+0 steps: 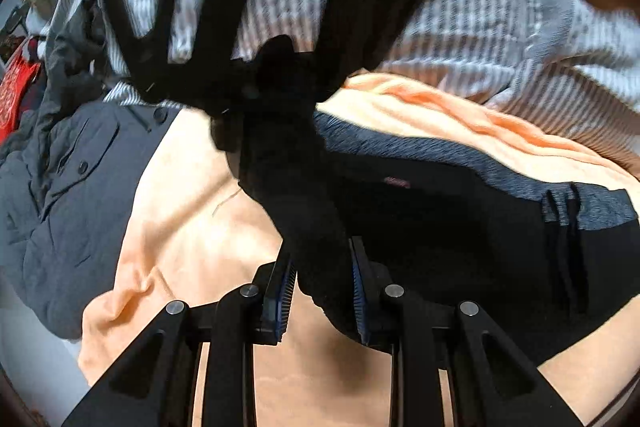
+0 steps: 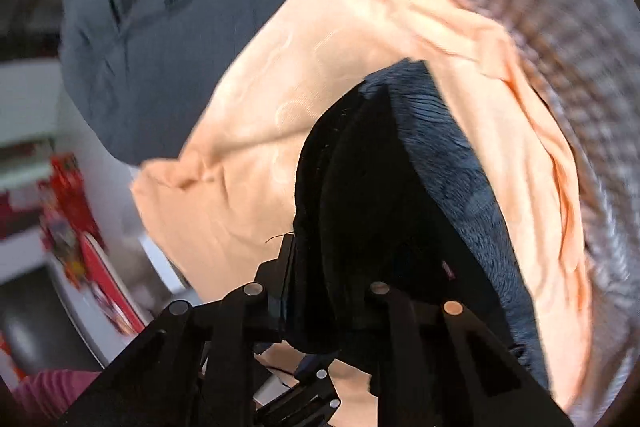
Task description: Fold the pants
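Observation:
The black pants (image 1: 440, 227) with a heathered blue-grey waistband (image 1: 520, 183) lie on an orange cloth (image 1: 192, 227). My left gripper (image 1: 322, 283) is shut on a raised fold of the black pants fabric. The other gripper's black frame (image 1: 224, 11) hangs above it, also gripping that fabric. In the right wrist view the pants (image 2: 360, 207) rise between the fingers of my right gripper (image 2: 328, 291), which is shut on them. The waistband (image 2: 452, 163) curves to the right.
A dark grey buttoned garment (image 1: 60, 195) lies left on the orange cloth, also in the right wrist view (image 2: 140, 39). A striped grey-white bedcover (image 1: 500, 39) lies behind. Red items (image 2: 72, 211) and white furniture sit at the left edge.

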Demonstrator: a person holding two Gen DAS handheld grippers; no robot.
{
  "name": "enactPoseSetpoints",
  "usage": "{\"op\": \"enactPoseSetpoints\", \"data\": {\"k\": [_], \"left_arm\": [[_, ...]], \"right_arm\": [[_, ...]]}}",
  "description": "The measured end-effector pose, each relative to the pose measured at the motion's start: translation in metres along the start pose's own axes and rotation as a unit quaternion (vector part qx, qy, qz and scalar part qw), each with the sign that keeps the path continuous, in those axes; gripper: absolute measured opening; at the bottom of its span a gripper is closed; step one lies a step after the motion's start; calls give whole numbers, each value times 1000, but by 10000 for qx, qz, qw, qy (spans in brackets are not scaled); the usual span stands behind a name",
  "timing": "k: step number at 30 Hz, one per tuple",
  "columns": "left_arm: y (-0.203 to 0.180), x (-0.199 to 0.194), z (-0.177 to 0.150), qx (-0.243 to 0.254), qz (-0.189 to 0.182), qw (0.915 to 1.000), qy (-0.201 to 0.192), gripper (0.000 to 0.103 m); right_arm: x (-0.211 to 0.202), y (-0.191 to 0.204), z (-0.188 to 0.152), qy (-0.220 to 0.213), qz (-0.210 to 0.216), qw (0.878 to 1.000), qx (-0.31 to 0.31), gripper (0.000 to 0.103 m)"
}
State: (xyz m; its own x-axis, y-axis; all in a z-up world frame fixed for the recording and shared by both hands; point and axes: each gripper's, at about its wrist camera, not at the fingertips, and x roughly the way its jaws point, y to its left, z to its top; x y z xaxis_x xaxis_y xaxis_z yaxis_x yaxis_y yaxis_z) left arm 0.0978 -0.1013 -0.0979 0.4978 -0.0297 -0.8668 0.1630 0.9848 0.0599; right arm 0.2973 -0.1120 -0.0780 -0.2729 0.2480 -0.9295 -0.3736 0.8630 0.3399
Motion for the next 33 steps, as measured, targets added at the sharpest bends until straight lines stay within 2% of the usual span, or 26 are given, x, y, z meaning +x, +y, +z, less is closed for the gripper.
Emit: {"op": "enactPoseSetpoints", "data": {"k": [2,5,9,14,22,29,33], "left_arm": [[-8,-10,3,119,-59,9999,-108,27],[-26,-30,8,361,-161,9988,-300,27],[-56,-55,17,677,-365,9957,-517,27],[-100,-83,25,1100,-647,9894,-686,27],[-193,-118,20,1870,-1296,9717,-636,27],[-281,-124,-7,2645,-1627,9492,-498,27],[-317,-111,-30,3030,-1568,9395,-296,27]], "right_arm": [[-15,-16,-17,-324,297,9988,231,19],[-41,-42,-48,-886,828,9904,665,19],[-76,-75,-100,-1593,1405,9708,1117,19],[-110,-114,-176,-2477,1959,9360,1554,19],[-136,-175,-303,-3464,2313,8816,2219,20],[-126,-235,-412,-4055,2533,8303,2863,20],[-94,-270,-461,-4176,2687,8040,3270,20]]}}
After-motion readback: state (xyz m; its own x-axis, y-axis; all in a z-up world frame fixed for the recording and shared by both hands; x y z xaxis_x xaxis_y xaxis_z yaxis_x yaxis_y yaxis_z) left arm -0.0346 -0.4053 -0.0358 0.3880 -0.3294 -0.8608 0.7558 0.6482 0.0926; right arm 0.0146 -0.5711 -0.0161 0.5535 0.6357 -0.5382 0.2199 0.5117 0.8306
